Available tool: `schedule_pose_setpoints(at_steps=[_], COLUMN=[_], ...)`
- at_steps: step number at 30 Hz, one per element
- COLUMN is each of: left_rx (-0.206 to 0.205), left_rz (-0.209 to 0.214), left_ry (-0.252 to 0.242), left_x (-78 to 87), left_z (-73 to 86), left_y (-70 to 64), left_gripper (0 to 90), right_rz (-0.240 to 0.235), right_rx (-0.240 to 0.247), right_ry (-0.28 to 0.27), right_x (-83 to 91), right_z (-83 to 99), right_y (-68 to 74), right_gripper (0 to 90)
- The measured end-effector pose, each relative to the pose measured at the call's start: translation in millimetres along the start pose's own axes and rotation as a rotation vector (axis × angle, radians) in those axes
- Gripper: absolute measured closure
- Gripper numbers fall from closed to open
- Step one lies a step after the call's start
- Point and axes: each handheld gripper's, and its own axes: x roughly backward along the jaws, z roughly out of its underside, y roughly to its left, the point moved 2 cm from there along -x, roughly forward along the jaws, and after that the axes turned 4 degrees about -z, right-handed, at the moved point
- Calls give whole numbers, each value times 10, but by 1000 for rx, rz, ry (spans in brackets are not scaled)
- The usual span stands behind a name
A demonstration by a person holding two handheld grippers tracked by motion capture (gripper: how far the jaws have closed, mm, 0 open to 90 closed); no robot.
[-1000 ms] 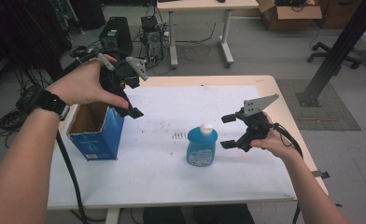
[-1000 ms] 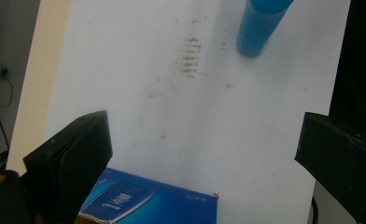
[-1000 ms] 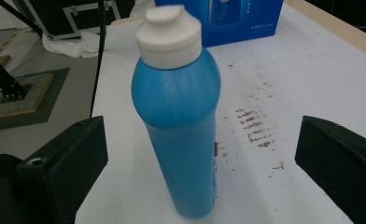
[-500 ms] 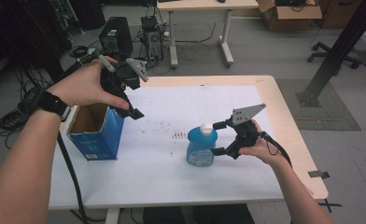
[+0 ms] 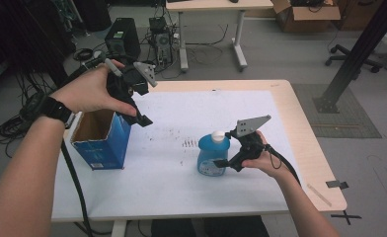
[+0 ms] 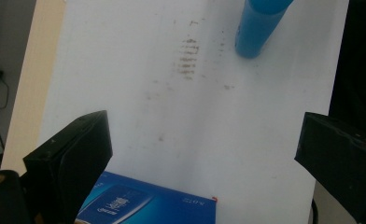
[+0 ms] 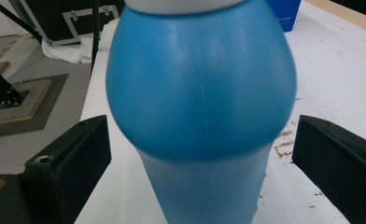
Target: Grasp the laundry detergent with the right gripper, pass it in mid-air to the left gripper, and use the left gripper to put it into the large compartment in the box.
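At the left of the bench (image 5: 280, 106) an open blue box (image 5: 101, 138) stands upright, nothing visible inside. Above it hangs the left hand-held gripper (image 5: 137, 116), jaws spread, unchanged. At centre stands the blue bottle (image 5: 212, 154), bulbous, with a white cap. The right hand-held gripper (image 5: 226, 157) has closed in since a second ago; its spread jaws now flank the bottle without touching.

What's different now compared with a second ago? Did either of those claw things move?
The right gripper moved left across the table to the blue bottle, and its open jaws now stand on either side of the bottle without closing on it. The left gripper stayed raised and open over the blue box. Bottle and box have not shifted.
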Motion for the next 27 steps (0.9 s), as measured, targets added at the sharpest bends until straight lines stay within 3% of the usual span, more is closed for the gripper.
schedule_pose_setpoints(at_steps=[27], left_rx=[-2], left_rz=[4], left_ry=[-7], left_x=[-3], left_z=[11], left_y=[9], left_gripper=[41], right_rz=[9], right_rx=[11], right_ry=[-25], right_x=[-106], right_z=[22], right_y=[0], right_gripper=[151])
